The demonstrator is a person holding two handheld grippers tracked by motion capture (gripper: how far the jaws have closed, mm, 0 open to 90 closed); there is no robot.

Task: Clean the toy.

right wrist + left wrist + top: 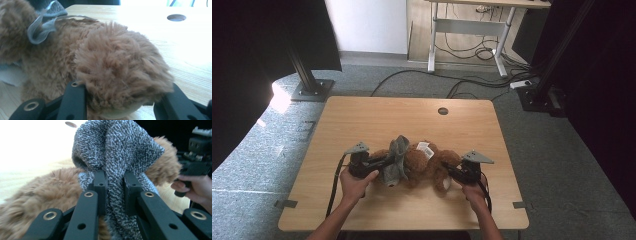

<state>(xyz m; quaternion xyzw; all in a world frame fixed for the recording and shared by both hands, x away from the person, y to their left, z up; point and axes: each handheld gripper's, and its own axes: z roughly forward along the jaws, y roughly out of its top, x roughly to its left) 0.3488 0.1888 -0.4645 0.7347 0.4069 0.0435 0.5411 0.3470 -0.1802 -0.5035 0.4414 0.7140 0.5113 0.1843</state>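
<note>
1. High view: I see a brown plush bear (424, 162) lying on its side near the front middle of the wooden surface (362, 120), with a grey knitted garment (396, 160) bunched at its left end and a white tag (425, 148) on top. The left gripper (384, 162) comes in from the left and meets the grey knit. The right gripper (452, 172) sits at the bear's right end, against a plush limb.

2. Left gripper view: the left gripper (115, 191) is pinched tight on a fold of the grey knitted garment (117, 152), the cloth squeezed between both pads. Brown fur (50, 192) lies left and right of it. Farther off, a hand (197, 190) holds the other gripper.

3. Right gripper view: the right gripper (120, 100) has its jaws either side of a round plush paw (120, 72). They stand partly closed around it, but fur hides the pads, so I cannot tell whether they press. A sheer ribbon (40, 31) shows at upper left, the surface (190, 50) beyond.
</note>
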